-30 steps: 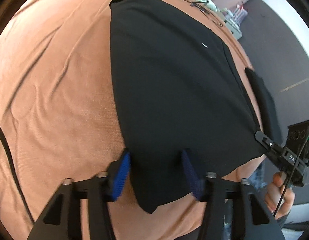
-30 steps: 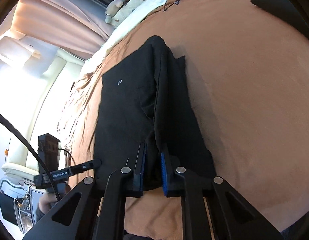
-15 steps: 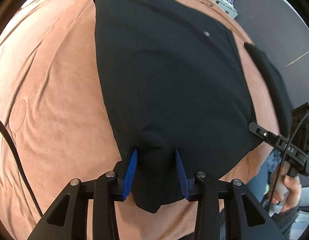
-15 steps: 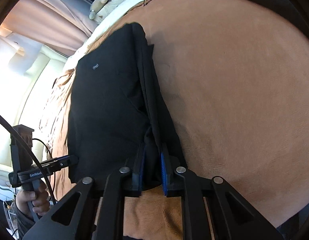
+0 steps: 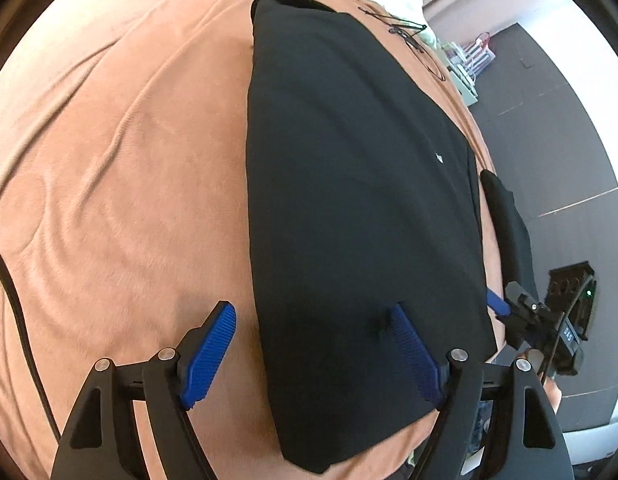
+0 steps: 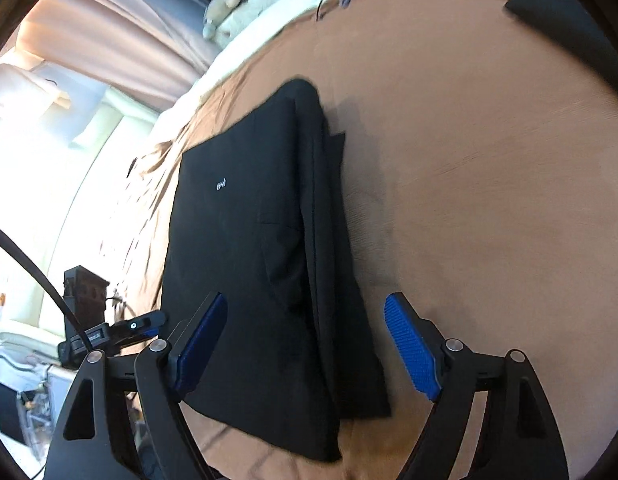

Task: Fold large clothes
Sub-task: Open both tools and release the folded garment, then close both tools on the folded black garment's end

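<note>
A black garment [image 5: 357, 208] lies folded in a long rectangle on the brown bedspread [image 5: 117, 168]. It also shows in the right wrist view [image 6: 261, 248], with a small white logo and a layered right edge. My left gripper [image 5: 313, 348] is open and empty, above the garment's near left corner. My right gripper [image 6: 305, 344] is open and empty, above the garment's near right corner. Each gripper shows at the edge of the other's view.
A second dark cloth [image 5: 509, 224] lies at the bed's right edge, also in the right wrist view [image 6: 565, 20]. A black cable [image 5: 405, 32] and stuffed toys [image 6: 225, 4] lie near the pillows. A dark floor [image 5: 561, 152] lies beyond the bed's right side.
Both grippers have opened and let go of the garment's near edge. The garment now lies flat on the bed, and both grippers have drawn back a little.
</note>
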